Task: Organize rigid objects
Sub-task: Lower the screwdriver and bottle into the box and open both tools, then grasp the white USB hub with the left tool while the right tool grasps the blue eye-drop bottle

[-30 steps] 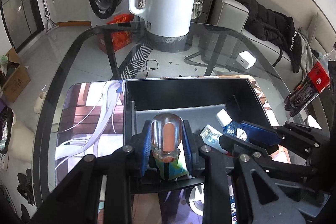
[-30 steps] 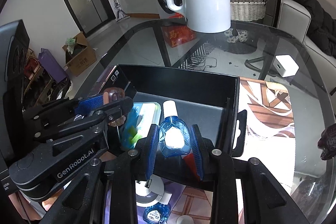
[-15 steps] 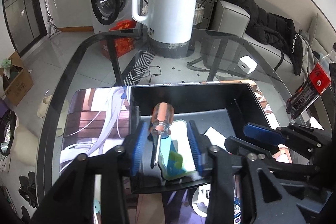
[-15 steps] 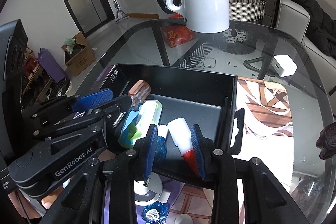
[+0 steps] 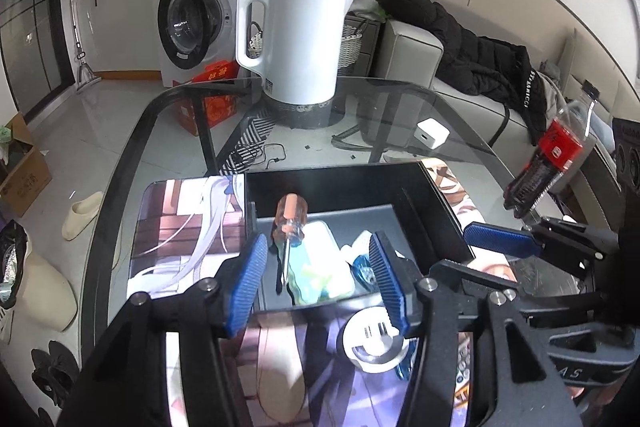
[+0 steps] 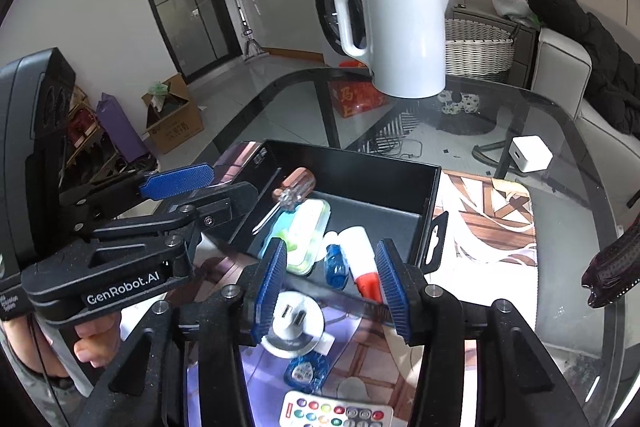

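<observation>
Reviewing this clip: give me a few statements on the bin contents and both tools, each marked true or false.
1. The screwdriver lies inside the black bin. True.
2. The left tool grips the screwdriver. False: it is open and holds nothing.
3. The right tool is open. True.
4. The white plug lies inside the bin. False: it sits on the mat outside the bin.
5. The kettle stands inside the bin. False: it stands on the glass table beyond the bin.
</observation>
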Demonstrator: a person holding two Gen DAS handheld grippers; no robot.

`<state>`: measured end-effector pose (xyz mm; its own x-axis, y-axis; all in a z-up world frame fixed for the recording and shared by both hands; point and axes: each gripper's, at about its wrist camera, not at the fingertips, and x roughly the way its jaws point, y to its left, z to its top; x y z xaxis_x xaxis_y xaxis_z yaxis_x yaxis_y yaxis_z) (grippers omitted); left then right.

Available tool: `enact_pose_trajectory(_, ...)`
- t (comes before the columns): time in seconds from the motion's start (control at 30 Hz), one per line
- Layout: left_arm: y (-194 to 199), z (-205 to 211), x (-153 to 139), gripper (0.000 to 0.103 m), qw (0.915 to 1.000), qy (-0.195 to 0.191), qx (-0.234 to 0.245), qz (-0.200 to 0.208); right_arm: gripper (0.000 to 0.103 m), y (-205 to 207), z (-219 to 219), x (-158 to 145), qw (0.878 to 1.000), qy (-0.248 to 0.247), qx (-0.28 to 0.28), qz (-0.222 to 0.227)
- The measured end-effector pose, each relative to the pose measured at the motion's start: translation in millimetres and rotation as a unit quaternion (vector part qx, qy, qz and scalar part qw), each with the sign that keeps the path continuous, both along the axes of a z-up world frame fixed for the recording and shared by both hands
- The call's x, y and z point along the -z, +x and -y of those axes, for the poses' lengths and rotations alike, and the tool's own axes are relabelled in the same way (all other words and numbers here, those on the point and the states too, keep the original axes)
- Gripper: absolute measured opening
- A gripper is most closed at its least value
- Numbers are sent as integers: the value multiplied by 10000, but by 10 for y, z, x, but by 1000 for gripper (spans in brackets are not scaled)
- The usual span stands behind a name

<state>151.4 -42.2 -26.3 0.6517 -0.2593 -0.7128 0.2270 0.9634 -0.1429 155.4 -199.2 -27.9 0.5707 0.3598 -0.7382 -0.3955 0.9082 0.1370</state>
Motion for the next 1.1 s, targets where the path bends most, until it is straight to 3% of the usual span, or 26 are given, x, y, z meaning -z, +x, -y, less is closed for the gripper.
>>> enact_pose_trajectory(0.3,-178,68,132,58,9990,99,202,-391,48,-203,68,116,9991,-217,-227,-269)
enact_pose_trajectory(0.63,-169,290,559,58,9913,352,503,-1164,48,-227,96,386,9935,-546,-538,-837)
enact_pose_trajectory(1.1,38,502,735,59,9874,276,574,-1450,48,-193,151,568,9900,-647,-572,-1114)
